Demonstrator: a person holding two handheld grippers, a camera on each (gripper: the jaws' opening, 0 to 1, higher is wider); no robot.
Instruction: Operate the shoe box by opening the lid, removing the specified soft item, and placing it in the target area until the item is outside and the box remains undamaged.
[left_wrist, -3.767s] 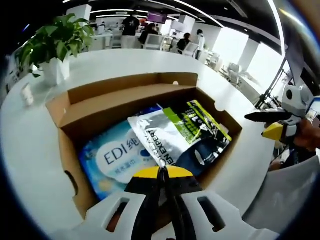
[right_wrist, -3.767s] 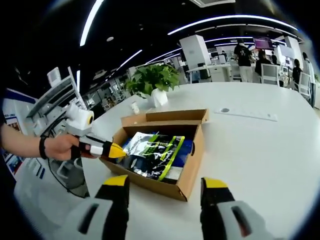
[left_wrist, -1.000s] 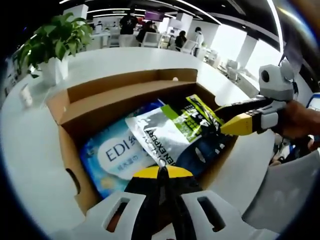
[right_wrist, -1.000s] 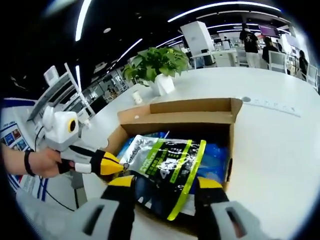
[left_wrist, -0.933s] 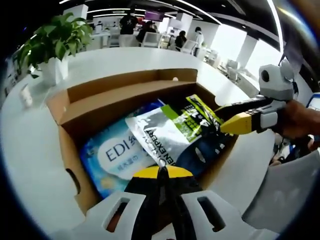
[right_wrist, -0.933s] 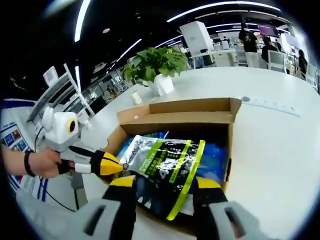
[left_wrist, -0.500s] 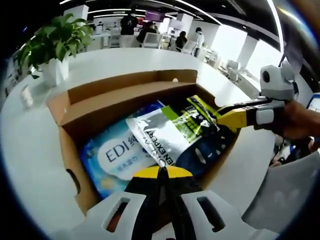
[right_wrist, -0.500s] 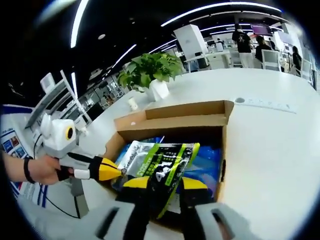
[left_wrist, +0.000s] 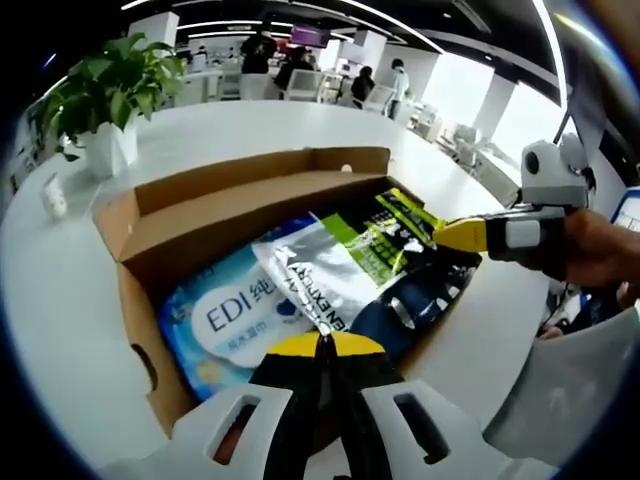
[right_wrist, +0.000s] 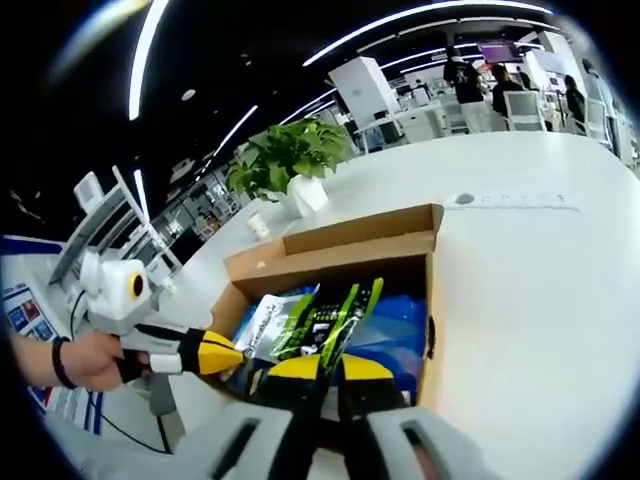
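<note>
Silver-green pouch (right_wrist: 322, 322) pinched, right gripper (right_wrist: 322, 366) jaws closed

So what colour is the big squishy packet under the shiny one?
The packet is light blue with a white patch and blue letters, clearest in the left gripper view.

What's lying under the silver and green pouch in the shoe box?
Under the silver and green pouch in the shoe box lie a blue EDI pack and a dark blue packet; anything beneath those is covered.

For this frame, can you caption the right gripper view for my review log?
Right gripper shut on silver-green pouch, tilting it up inside the open cardboard box.
</note>
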